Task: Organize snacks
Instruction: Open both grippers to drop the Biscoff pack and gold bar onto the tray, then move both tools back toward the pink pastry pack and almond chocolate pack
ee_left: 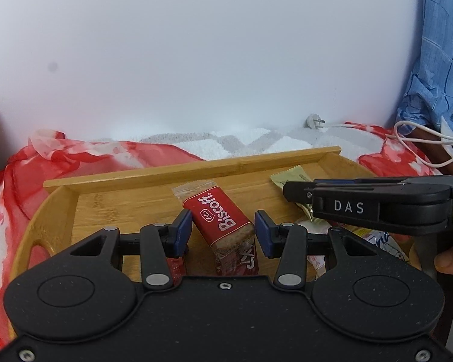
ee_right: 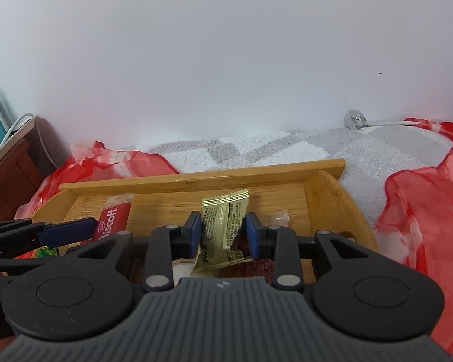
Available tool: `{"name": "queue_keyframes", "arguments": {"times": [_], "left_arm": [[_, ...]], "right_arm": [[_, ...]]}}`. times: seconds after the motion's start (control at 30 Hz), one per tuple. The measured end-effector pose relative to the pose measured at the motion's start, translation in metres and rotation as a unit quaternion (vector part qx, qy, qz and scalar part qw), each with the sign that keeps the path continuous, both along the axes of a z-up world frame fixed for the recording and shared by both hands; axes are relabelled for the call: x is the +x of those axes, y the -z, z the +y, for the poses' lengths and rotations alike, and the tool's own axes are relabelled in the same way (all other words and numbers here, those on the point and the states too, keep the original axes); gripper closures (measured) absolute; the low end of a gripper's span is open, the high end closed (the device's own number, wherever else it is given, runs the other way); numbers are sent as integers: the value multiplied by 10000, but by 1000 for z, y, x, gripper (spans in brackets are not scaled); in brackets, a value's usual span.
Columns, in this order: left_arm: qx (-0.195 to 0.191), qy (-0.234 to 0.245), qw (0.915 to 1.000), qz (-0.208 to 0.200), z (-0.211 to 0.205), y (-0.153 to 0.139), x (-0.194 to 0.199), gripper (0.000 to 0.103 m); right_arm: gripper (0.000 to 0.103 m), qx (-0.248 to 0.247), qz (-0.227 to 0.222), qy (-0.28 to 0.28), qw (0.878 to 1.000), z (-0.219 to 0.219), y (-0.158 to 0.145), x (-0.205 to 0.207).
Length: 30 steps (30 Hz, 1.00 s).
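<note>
A red Biscoff packet [ee_left: 223,220] lies in a wooden tray [ee_left: 178,170], on other red packets. My left gripper [ee_left: 223,230] is open with its blue pads either side of the packet, a gap showing on both sides. In the right wrist view a gold packet [ee_right: 225,226] stands tilted between the pads of my right gripper [ee_right: 223,233]; the pads touch its sides. The Biscoff packet [ee_right: 111,220] and the left gripper's finger [ee_right: 66,229] show at the left. The right gripper body [ee_left: 377,208] crosses the left wrist view at right.
The tray [ee_right: 196,175] rests on a white-grey towel [ee_right: 271,147] with red cloth [ee_right: 422,199] on both sides. A white wall is behind, with a white plug and cable [ee_left: 317,120]. More snack packets [ee_left: 383,241] lie at the tray's right. A wooden cabinet [ee_right: 9,175] stands far left.
</note>
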State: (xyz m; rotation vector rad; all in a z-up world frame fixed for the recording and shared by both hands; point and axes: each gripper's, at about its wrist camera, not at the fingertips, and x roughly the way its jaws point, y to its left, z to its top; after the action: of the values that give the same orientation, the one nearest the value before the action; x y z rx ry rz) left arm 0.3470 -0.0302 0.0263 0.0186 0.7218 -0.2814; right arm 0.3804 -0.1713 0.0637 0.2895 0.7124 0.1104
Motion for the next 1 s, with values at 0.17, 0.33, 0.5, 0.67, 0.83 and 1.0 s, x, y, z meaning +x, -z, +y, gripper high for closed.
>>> {"name": "queue_keyframes", "arguments": {"times": [0.17,0.33,0.5,0.67,0.83,1.0], "left_arm": [[18,-10,9999,103,-1,5,2,65],[77,-56,9999,97,-2,6,1,65],[120,-144,9998,65,-1,0,-4,61],[126,-259,9996,81,4,-13,-15,50],[254,-308,9992,-22,10,-30,-40,36],[274,-480,9984,-100,21,-47,-73,25]], "right_arm": [[61,-39,-48,-6,10000,2,1,0],[56,-42,-144,-11,9999,4,2,-2],[48,-77,-236,-20,9997,5,-1,-9],[35,-79,-353,-5,9993,5,-13,-24],[28,-186,-514,-59,9985,8,-30,-48],[23,-321,-731,-131,9967,15,-47,-77]]}}
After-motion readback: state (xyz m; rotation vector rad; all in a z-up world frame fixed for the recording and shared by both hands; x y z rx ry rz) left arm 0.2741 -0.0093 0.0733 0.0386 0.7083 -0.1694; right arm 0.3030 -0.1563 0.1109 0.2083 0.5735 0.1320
